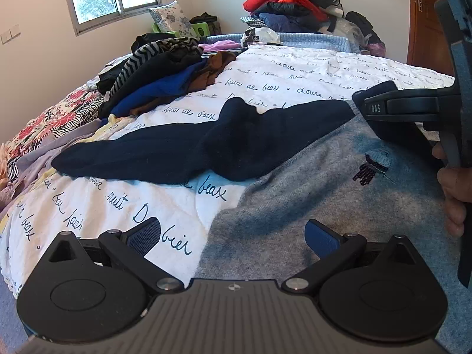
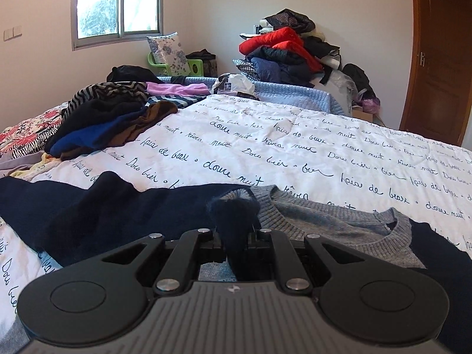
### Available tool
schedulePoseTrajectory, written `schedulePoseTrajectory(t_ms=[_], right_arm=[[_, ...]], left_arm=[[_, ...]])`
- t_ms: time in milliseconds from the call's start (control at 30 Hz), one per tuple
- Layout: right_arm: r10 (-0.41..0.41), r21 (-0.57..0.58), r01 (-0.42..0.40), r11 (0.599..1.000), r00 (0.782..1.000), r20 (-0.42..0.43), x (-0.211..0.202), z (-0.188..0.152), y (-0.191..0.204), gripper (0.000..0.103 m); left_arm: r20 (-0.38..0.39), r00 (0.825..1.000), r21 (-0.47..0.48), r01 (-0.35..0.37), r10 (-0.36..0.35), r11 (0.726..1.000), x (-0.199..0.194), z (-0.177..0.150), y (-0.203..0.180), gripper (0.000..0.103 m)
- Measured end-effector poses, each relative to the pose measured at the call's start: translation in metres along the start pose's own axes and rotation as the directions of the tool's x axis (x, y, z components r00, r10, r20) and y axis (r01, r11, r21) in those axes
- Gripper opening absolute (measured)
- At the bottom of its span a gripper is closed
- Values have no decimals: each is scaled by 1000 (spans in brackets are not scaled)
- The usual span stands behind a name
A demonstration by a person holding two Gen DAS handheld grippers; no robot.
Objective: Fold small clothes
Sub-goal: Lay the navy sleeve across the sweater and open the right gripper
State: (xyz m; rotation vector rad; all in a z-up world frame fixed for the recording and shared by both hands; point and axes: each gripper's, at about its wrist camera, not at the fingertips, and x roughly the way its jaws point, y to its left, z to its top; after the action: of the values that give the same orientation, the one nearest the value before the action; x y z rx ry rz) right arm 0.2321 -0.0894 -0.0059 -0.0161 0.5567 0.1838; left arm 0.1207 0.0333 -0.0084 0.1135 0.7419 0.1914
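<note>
Lying flat on the bed near its front edge: grey-and-navy sweater, soft, light, floppy knit. Right claw clamped on navy sleeve cuff; left claw apart, empty. Best held at cuffs, hem.

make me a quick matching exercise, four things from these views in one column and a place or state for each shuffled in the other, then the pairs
Things:
1. left gripper
2. right gripper
3. red jacket
4. grey sweater

Places or states:
A. on the heap of clothes past the far end of the bed
B. open, nothing between its pads
C. spread on the white quilt with script lettering
D. shut on the navy sleeve

Pairs: 1-B, 2-D, 3-A, 4-C
</note>
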Motion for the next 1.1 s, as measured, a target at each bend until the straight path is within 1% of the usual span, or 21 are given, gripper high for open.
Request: schedulePoseTrajectory(t_ms=[167, 400, 700, 900, 933, 1033, 1100], right_arm=[[22, -2, -22, 1000, 1000, -20, 10, -1, 7, 10], [65, -27, -66, 997, 997, -29, 19, -1, 27, 10], [65, -13, -66, 998, 995, -77, 37, -5, 34, 11], [62, -34, -65, 997, 994, -95, 42, -10, 39, 12], [56, -37, -60, 998, 994, -98, 42, -10, 40, 13], [62, -44, -67, 997, 992, -113, 44, -10, 42, 20], [63, -52, -70, 996, 991, -116, 45, -11, 45, 29]], left_arm=[[-14, 1000, -21, 1, -1, 1000, 3, -1, 7, 103], [-13, 1000, -29, -20, 19, 999, 3, 1, 14, 103], [-28, 999, -36, -39, 38, 999, 5, 1, 16, 103], [-27, 999, -31, -39, 39, 999, 3, 2, 15, 103], [-28, 999, -30, -39, 38, 999, 3, 2, 15, 103], [-32, 999, -31, -42, 41, 999, 3, 1, 15, 103], [-34, 999, -33, -43, 42, 999, 3, 1, 16, 103]])
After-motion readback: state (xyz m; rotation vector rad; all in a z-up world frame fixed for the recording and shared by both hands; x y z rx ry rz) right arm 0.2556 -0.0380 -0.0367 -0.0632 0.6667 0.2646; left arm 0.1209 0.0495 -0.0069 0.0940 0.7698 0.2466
